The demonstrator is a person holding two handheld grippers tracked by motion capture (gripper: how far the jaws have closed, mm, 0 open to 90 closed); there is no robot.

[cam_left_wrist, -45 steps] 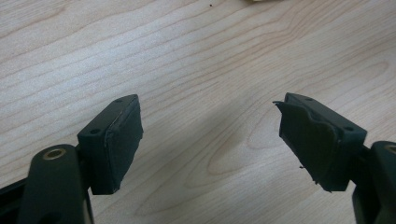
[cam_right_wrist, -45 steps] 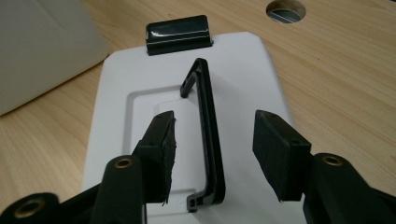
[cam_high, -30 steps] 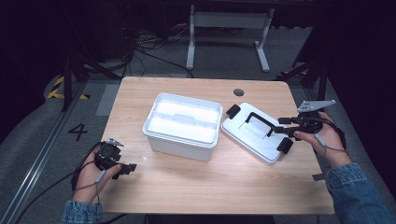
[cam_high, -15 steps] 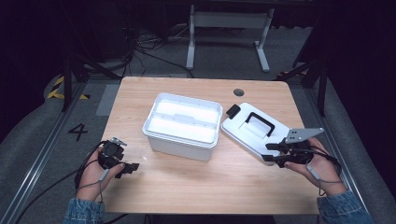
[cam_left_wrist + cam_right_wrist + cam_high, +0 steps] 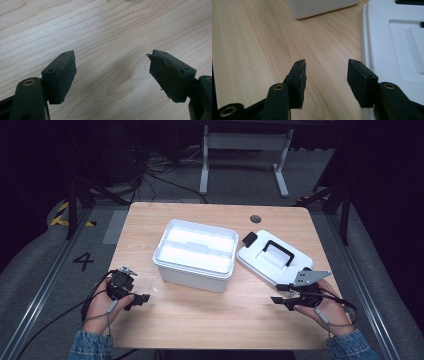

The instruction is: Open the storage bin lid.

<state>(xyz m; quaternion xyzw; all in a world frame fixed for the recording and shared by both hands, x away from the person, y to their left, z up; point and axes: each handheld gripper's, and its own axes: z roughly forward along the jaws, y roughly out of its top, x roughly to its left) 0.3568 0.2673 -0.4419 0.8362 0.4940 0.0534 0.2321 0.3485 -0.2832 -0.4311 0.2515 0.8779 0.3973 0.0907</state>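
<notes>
A white plastic storage box (image 5: 196, 254) with rounded corners and an inner tray stands open at the middle of the pale wooden table (image 5: 200, 320), and its flat white lid (image 5: 275, 260), with a black carry handle and a black latch, lies just beside it on the right. The right gripper (image 5: 281, 299) hovers low at the near edge of that lid; in the right gripper view its two black jaws, faced with matte rubbery pads (image 5: 300, 82), stand partly apart with nothing between them, the lid's moulded rim at their right and the box's base cut off at the top. The left gripper (image 5: 142, 299) rests at the table's near left, well apart from the box, its jaws spread wide over bare wood grain. Denim sleeves are cut off at the bottom edge. Beyond the table the room is dark, with cables and a metal frame hard to make out on the grey floor.
</notes>
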